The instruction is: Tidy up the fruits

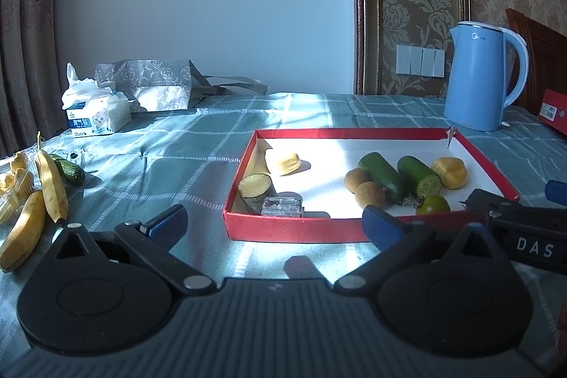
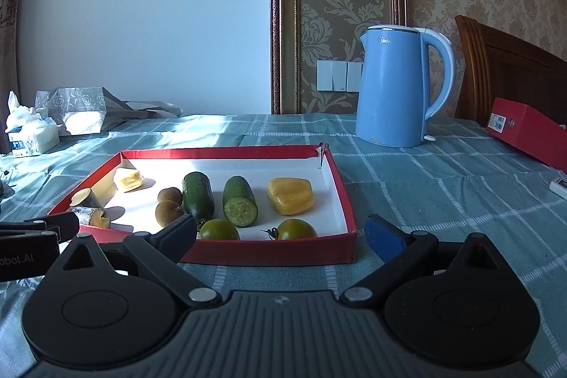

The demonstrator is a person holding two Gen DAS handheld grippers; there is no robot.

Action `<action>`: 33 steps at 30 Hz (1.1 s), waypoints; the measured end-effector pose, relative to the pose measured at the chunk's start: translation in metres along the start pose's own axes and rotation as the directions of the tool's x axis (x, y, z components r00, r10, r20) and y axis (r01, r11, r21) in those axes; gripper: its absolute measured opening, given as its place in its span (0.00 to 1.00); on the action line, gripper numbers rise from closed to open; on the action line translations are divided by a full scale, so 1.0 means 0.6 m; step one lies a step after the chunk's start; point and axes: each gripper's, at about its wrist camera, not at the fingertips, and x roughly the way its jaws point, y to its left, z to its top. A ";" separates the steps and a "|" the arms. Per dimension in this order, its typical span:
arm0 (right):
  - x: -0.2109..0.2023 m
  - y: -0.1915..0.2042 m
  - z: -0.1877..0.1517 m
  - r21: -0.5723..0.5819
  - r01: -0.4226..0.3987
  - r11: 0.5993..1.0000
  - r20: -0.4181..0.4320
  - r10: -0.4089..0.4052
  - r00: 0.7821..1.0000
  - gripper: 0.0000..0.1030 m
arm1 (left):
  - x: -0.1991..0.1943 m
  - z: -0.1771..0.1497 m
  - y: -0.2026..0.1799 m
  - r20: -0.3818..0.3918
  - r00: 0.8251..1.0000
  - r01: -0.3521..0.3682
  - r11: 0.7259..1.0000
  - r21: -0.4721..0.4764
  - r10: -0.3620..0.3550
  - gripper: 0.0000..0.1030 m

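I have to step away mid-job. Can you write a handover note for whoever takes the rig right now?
Left hand-held gripper: open, empty, before the red tray.
Right hand-held gripper: open, empty, at the tray's near edge.
Done: cucumber pieces, green tomatoes, yellow pepper and small brown fruits are in the tray.
Left: two bananas and a cucumber lie on the cloth, left of the tray.
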 end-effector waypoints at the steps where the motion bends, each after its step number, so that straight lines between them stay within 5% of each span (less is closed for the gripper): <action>1: 0.000 0.000 0.000 0.003 0.000 1.000 0.002 0.000 1.000 0.99 | 0.000 0.000 -0.001 0.001 1.000 -0.003 1.000 0.002 0.003 1.00; 33: -0.006 0.000 -0.001 -0.003 -0.012 1.000 0.010 0.012 1.000 0.99 | -0.002 0.007 -0.010 -0.034 0.999 0.004 1.000 0.030 -0.003 1.00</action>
